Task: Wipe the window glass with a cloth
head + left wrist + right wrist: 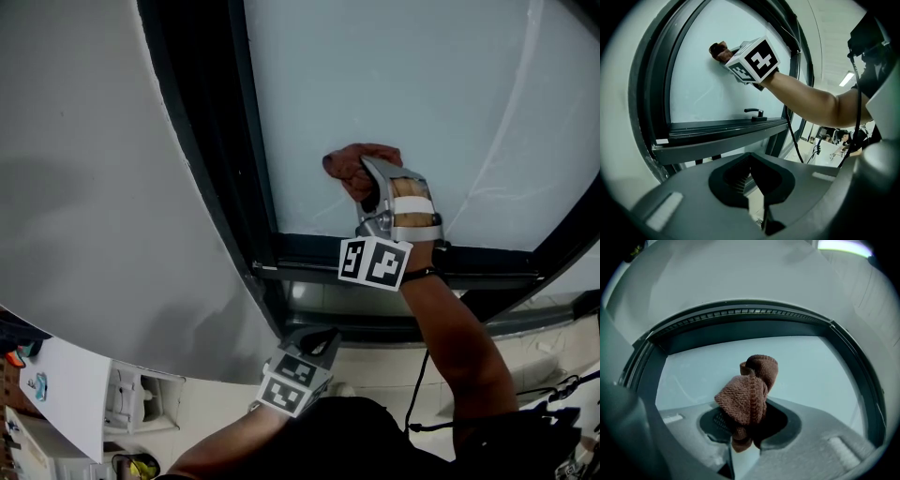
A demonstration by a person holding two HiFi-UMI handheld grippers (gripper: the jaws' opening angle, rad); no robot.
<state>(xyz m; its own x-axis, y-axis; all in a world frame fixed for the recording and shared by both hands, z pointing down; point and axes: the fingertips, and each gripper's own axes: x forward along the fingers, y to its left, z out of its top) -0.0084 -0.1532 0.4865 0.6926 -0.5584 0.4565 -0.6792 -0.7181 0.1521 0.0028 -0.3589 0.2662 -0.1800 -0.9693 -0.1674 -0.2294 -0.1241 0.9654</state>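
The right tongs [373,186] grip the brown cloth [354,164] against the window glass [422,84], low down; the left tongs [317,343] hang closed, empty. Wiping seems under way, with much glass remaining.

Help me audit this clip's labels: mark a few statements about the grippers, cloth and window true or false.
1. The right gripper is shut on the cloth. True.
2. The cloth is blue. False: it is brown.
3. The left gripper grips the handle. False: its jaws are together on nothing, and it hangs below the window, well apart from the handle.
4. The cloth is held up against the glass. True, as far as the head view shows.
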